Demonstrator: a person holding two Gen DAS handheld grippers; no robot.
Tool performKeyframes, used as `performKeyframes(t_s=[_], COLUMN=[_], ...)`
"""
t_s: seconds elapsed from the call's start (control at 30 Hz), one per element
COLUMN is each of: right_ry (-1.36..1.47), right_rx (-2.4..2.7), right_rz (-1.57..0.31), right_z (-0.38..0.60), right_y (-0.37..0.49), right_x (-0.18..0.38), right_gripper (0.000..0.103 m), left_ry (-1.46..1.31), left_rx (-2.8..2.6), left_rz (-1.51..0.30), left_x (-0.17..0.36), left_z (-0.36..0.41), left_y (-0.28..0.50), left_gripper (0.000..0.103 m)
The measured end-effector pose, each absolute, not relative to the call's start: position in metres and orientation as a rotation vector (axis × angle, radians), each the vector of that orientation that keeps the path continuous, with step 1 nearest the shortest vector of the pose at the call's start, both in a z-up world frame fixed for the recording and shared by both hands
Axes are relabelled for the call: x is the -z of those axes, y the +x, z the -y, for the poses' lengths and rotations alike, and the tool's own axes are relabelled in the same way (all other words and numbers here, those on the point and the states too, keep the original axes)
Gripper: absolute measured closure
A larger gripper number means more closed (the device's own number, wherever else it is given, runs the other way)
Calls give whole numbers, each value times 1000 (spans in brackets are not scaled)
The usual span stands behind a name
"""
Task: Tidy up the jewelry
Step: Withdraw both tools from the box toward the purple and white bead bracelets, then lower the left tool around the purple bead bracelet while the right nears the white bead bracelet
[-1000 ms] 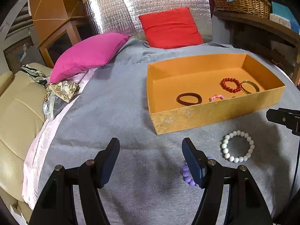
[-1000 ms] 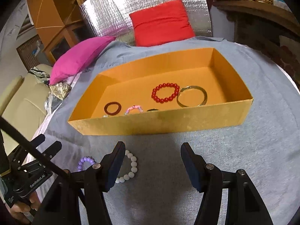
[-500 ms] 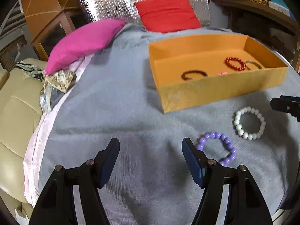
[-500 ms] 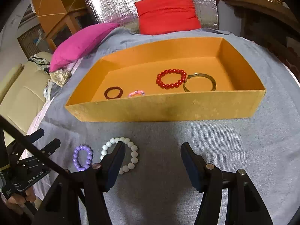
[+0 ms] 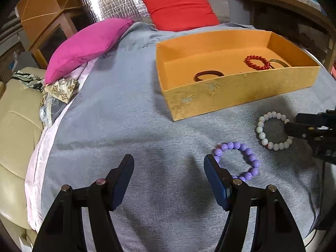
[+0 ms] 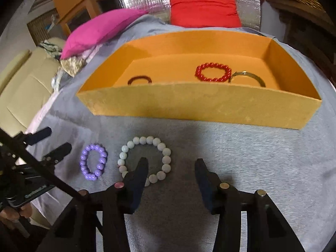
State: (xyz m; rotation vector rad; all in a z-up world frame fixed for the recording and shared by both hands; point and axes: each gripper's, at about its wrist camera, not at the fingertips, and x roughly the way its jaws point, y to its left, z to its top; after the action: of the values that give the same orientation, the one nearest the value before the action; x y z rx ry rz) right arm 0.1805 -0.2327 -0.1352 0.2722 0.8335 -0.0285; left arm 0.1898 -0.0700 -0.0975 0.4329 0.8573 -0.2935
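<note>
Here, on my far left, a pink pillow (image 5: 88,44) and a red pillow (image 5: 180,8) lie at the back of the grey blanket (image 5: 117,113). My left gripper (image 5: 169,168) hovers over bare blanket with its jaws wide and nothing between them. Just beside its right finger lies the purple bracelet (image 5: 237,160), and a little further right the white bracelet (image 5: 273,131), both on the blanket in front of the orange box (image 5: 231,96). Inside the box I see a dark brown ring (image 5: 208,75) toward the left, a red bracelet (image 5: 257,62) and, touching it on the right, a thin metal bangle (image 6: 247,77). My right gripper (image 6: 171,166) sits low over the white bracelet (image 6: 145,160): its left finger (image 6: 138,178) stands inside the loop, the right finger outside it, with the near-right beads between them. Its jaws have just been closing, now about half open, and the pads are not pressing the beads.
</note>
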Motion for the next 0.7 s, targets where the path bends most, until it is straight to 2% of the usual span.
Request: performKeyframes(t_s=[0.07,0.23,0.53,0.7], right_ry=[237,151,124,164], right_rx=[56,106,242,284], right_rz=[-836,-832,-846,-877], right_z=[228,223,255,285], right_y=[184,185,180,171], right_x=[138,139,137,139], right_gripper=[65,72,72,72], left_ry=[438,450,462,398], left_rx=[296,297,315,409], left_rz=[-854,-850,-848,-908], left_x=[97,97,98,100], left_z=[71,74,81,78], left_y=[189,188,187,189], left_gripper=[33,33,33,33])
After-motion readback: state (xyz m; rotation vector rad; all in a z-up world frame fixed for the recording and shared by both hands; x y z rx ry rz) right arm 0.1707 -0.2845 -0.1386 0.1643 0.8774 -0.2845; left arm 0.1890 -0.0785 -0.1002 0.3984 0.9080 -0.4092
